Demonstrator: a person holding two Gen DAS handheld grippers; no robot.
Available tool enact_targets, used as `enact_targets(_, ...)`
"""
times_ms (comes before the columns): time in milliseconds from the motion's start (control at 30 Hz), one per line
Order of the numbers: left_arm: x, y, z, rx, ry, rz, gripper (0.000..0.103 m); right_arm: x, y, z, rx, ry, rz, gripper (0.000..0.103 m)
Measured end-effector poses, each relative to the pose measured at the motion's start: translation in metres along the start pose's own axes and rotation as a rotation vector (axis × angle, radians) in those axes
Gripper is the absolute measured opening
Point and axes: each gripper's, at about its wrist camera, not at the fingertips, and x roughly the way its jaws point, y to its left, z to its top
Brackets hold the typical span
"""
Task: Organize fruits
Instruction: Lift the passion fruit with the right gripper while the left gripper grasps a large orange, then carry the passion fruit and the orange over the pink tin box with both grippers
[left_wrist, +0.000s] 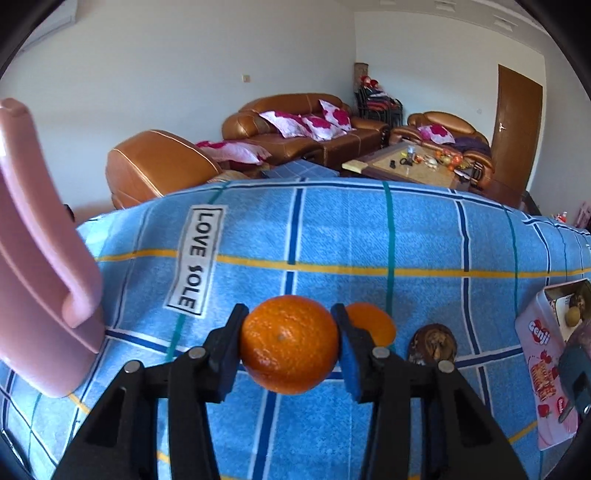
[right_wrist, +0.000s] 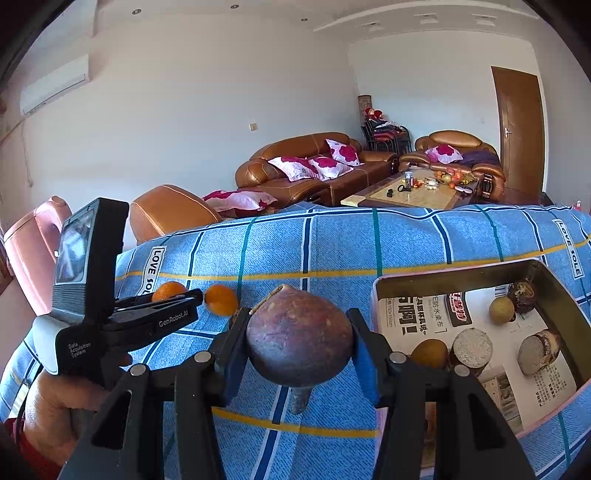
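Note:
My left gripper (left_wrist: 290, 345) is shut on an orange (left_wrist: 289, 344) and holds it above the blue checked cloth (left_wrist: 332, 236). A second orange (left_wrist: 373, 323) lies on the cloth just behind it, and a brown fruit (left_wrist: 433, 344) lies to its right. My right gripper (right_wrist: 299, 341) is shut on a dark purple-brown round fruit (right_wrist: 299, 338) above the cloth. The left gripper (right_wrist: 184, 299) also shows in the right wrist view, with its orange (right_wrist: 168, 290) and the loose orange (right_wrist: 221, 300). The pink tin box (right_wrist: 376, 295) sits at the right.
The tin holds several brown and yellow fruits (right_wrist: 500, 310) on printed paper. The tin also shows at the right edge of the left wrist view (left_wrist: 532, 332). A pink chair back (left_wrist: 40, 258) stands at the table's left. Sofas and a coffee table (right_wrist: 413, 192) lie beyond.

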Motion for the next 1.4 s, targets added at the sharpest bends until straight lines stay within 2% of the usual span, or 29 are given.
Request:
enact_targets(200, -0.036, 0.016, -0.019, -0.067, -0.099, 0.069, 0.047, -0.018, 0.014, -0.002, -0.079, -0.099, -0.006, 0.052)
enact_targets(333, -0.053, 0.022, -0.030, -0.107, -0.132, 0.083, 0.047, -0.024, 0.025, -0.005, -0.123, -0.118, -0.004, 0.053)
enact_targets(467, -0.062, 0.021, -0.038, -0.127, -0.137, 0.089, 0.047, -0.025, 0.027, -0.007, -0.129, -0.116, -0.009, 0.053)
enact_targets(900, -0.078, 0.006, -0.048, -0.068, -0.187, 0.109, 0.047, -0.048, 0.040, -0.019, -0.206, -0.160, -0.036, 0.053)
enact_targets(1400, -0.091, -0.004, -0.054, -0.063, -0.200, 0.125, 0.047, -0.064, 0.030, -0.025, -0.198, -0.159, -0.049, 0.053)
